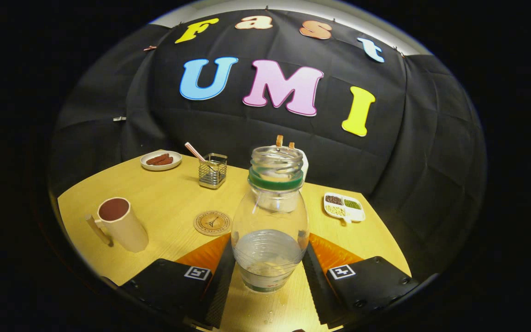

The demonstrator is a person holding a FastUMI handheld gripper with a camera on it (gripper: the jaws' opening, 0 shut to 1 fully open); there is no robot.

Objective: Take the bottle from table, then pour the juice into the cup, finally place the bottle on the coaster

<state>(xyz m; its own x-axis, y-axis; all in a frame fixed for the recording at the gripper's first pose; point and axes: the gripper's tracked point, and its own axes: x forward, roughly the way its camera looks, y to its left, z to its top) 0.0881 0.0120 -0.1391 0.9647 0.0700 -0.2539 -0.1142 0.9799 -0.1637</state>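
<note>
Cup [121, 224]: a cream mug with a handle on its left side, standing upright on the wooden table [168, 198], well to the left of the fingers; its inside looks dark reddish brown.
Plate [161, 160]: a small pale dish at the far left corner of the table, beyond the cup, with a few brown pieces lying on it.
Wire holder [213, 171]: a small square metal basket to the right of the plate, near the far edge, with a striped stick leaning out of it to the left.
Coaster [212, 223]: a round tan disc with a dark emblem, lying flat and bare on the table between the cup and the bottle, just ahead of the left finger.
Bottle [270, 221]: clear, uncapped, with a green ring below its open mouth; upright on the table between the two fingers, liquid filling its lower part.
Gripper [269, 265]: both fingers sit against the bottle's lower body, one on each side, clenched around it.
White object: partly hidden behind the bottle's neck; what it is I cannot tell.
Divided tray [344, 207]: a white dish right of the bottle, beyond the right finger, with brown, green and pale grains in separate compartments.
</note>
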